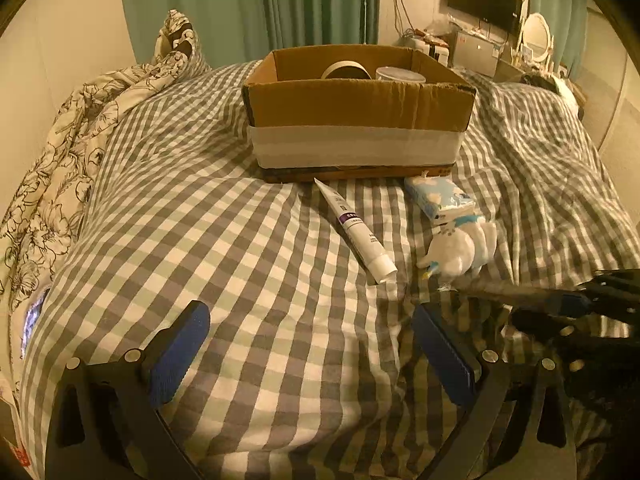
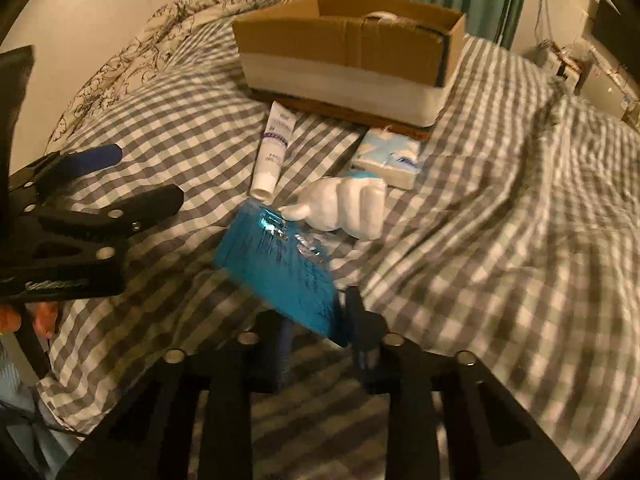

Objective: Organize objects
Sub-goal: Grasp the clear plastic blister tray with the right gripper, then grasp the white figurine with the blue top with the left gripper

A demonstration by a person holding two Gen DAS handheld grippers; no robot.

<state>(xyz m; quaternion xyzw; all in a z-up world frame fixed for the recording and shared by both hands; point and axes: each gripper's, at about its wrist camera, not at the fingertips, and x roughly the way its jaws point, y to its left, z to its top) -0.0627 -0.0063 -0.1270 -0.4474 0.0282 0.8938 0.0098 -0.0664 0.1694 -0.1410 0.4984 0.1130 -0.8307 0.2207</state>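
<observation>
A cardboard box [image 1: 360,120] [image 2: 344,52] stands on the checked bed with round containers [image 1: 400,74] inside. In front of it lie a white tube [image 1: 356,232] [image 2: 274,148], a tissue pack [image 1: 438,198] [image 2: 388,156] and a white plush toy [image 1: 460,252] [image 2: 348,208]. My right gripper [image 2: 320,324] is shut on a blue packet [image 2: 280,272], held above the bed near the toy. My left gripper [image 1: 312,344] is open and empty, low over the bed, short of the tube. The right gripper also shows in the left wrist view [image 1: 572,304].
A floral duvet [image 1: 80,152] is piled at the left of the bed. A wall TV [image 1: 484,0], a mirror [image 1: 536,36] and cluttered shelves stand at the back right. Green curtains [image 1: 280,4] hang behind the box.
</observation>
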